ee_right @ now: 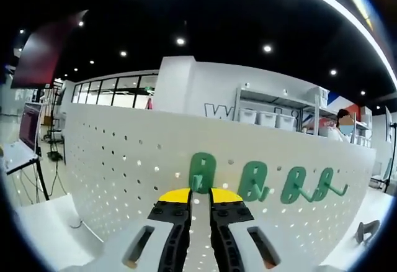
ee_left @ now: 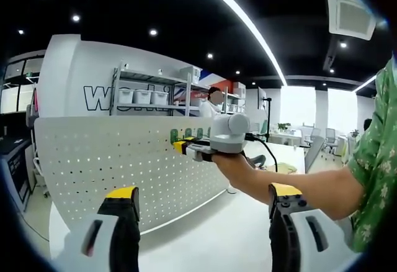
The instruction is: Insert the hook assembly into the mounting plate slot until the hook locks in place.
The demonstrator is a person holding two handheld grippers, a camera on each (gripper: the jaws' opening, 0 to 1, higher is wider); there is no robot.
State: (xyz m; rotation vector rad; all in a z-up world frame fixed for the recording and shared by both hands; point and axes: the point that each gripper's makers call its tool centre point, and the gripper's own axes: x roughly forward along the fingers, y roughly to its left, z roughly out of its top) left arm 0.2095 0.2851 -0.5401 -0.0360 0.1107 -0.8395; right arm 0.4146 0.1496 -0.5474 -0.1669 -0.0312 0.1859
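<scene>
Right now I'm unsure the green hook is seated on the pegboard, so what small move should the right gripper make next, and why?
Probably ease the right gripper forward a touch. Its jaws look nearly closed around the leftmost green hook, right at the white pegboard, where three more hooks already hang; whether this one has locked cannot be told.

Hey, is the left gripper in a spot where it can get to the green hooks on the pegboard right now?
Probably not directly: the left gripper hangs open, back from the pegboard, and the right gripper with the person's arm already sits at the green hooks.
</scene>
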